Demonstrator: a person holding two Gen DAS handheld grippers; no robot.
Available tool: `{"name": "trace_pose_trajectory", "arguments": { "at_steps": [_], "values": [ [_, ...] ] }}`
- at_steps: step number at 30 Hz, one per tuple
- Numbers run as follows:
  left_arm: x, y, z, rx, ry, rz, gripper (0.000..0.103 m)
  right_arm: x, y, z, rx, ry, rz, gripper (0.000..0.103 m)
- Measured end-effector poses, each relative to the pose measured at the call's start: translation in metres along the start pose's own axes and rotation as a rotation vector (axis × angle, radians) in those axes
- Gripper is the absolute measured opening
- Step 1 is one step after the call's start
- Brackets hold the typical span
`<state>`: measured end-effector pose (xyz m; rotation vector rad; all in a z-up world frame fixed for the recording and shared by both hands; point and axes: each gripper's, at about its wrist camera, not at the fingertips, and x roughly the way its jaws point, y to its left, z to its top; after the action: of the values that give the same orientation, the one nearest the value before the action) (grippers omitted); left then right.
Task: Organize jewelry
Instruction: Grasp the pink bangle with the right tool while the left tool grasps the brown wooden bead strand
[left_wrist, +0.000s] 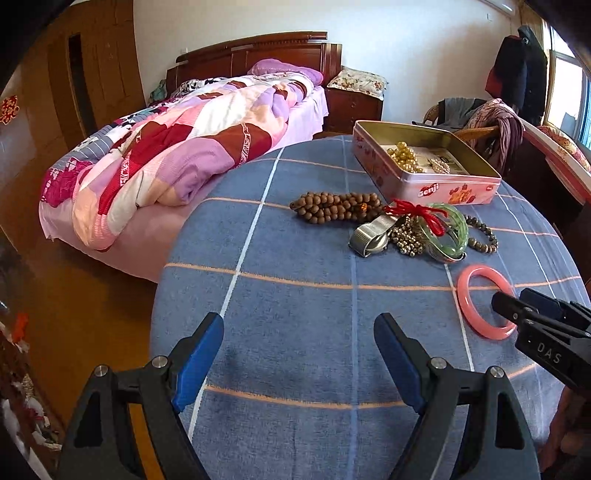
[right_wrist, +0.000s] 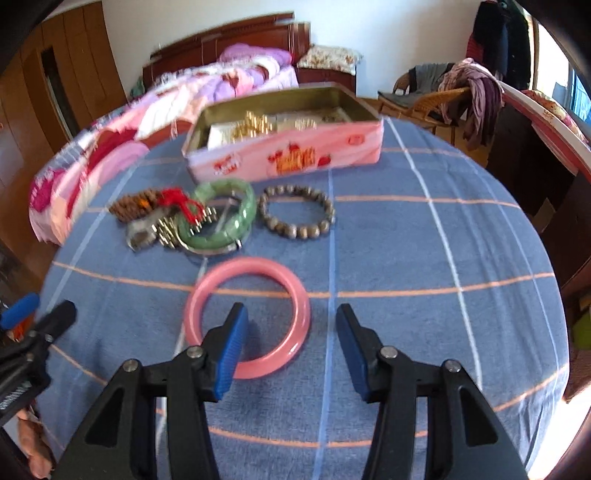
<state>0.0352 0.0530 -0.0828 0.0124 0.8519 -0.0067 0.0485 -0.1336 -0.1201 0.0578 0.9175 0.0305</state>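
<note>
A pink bangle (right_wrist: 247, 317) lies flat on the blue checked tablecloth (right_wrist: 406, 258); it also shows in the left wrist view (left_wrist: 480, 299). My right gripper (right_wrist: 291, 350) is open just above it, with its left finger inside the ring and its right finger outside. My left gripper (left_wrist: 299, 354) is open and empty over bare cloth. Behind the bangle lie a green bangle (right_wrist: 221, 218) with red cord, a grey bead bracelet (right_wrist: 295, 216), a watch (left_wrist: 373, 236) and brown beads (left_wrist: 332, 206). A pink open tin (right_wrist: 288, 147) holds gold beads.
The round table's edge (left_wrist: 162, 288) drops off to a wooden floor on the left. A bed with a pink quilt (left_wrist: 166, 155) stands behind it. A wicker chair with clothes (right_wrist: 443, 96) is at the back right.
</note>
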Motion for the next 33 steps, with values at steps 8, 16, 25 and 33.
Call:
{"name": "trace_pose_trajectory", "arguments": {
  "at_steps": [8, 16, 25, 33],
  "values": [
    [0.000, -0.003, 0.000, 0.011, 0.003, -0.015, 0.084, -0.004, -0.003, -0.003, -0.037, 0.002, -0.019, 0.013],
    [0.003, 0.011, 0.030, -0.010, -0.040, 0.002, 0.084, -0.040, -0.025, 0.002, 0.081, -0.112, 0.089, 0.013],
    [0.061, 0.006, 0.079, 0.232, 0.004, -0.007, 0.084, -0.043, -0.032, 0.010, 0.110, -0.125, 0.106, 0.013],
    [0.104, -0.023, 0.091, 0.479, 0.019, -0.043, 0.084, -0.033, -0.044, 0.019, 0.135, -0.095, 0.114, 0.013]
  ]
}}
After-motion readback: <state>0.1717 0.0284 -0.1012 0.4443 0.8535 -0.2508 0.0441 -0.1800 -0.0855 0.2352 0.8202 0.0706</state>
